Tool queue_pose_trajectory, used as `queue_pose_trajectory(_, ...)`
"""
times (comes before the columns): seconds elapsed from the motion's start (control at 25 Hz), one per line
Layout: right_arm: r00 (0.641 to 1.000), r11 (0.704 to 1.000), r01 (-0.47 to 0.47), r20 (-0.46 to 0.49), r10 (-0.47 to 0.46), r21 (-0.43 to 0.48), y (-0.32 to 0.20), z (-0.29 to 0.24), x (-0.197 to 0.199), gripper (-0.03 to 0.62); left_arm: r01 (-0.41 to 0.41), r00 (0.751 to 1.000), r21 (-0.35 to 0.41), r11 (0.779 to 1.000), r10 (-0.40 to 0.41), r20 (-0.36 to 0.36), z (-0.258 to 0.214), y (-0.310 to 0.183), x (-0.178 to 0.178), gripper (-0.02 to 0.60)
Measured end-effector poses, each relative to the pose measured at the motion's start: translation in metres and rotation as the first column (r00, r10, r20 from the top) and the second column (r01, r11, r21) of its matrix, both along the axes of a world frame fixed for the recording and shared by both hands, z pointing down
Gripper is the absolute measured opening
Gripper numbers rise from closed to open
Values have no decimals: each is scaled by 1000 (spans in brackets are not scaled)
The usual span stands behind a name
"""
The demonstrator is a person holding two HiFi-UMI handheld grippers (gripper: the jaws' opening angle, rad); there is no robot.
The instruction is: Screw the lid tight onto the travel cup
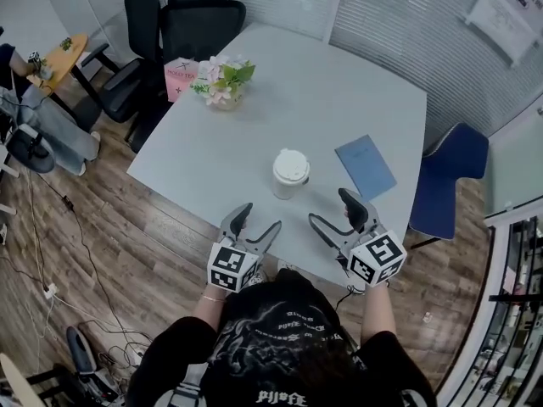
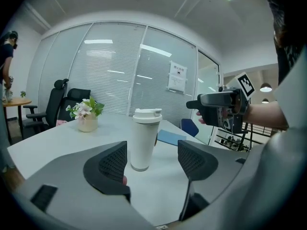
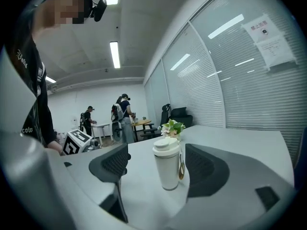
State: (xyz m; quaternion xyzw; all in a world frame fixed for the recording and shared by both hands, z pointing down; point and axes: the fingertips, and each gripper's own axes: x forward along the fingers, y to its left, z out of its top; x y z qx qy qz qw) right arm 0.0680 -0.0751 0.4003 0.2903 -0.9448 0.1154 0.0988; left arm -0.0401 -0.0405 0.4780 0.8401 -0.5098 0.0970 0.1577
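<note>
Closest to us is the person's black printed shirt point(image 1: 280, 346), and just ahead of it we hold the two tongs over the near edge of the pale grey table point(image 1: 339, 91). The left tongs point(image 1: 260, 219) are spread wide with nothing between their pads. The right tongs point(image 1: 329, 208) are spread as well and also empty. Beyond both, and apart from them, the white cylindrical travel cup point(image 1: 290, 174) stands upright on the table, roughly midway between the two. Its white lid point(image 1: 291, 165) sits on top; we cannot tell how tightly it is turned. A flat blue booklet point(image 1: 366, 165) lies near the cup on its right. Towards the far left corner stand a small pot of white and pink flowers point(image 1: 224, 83) and a pink box point(image 1: 179, 78) beside it.
</note>
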Motion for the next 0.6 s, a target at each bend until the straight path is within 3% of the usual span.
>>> queue_pose_trajectory(0.32, 965, 976, 204, -152, -213, -71, -48, -7, -47, 427, -42, 999, -71, 997, 44, 17, 20, -43, 2, 356)
queue_pose_trajectory(0.44, 919, 955, 287, -262, -295, -71, -61, -6, -67, 464, -74, 997, -85, 994, 76, 15, 26, -57, 6, 367)
queue_pose_trajectory(0.6, 830, 922, 376, -409, -381, -95, -71, 6, -89, 474, -92, 994, -97, 991, 97, 51, 36, -74, 7, 377)
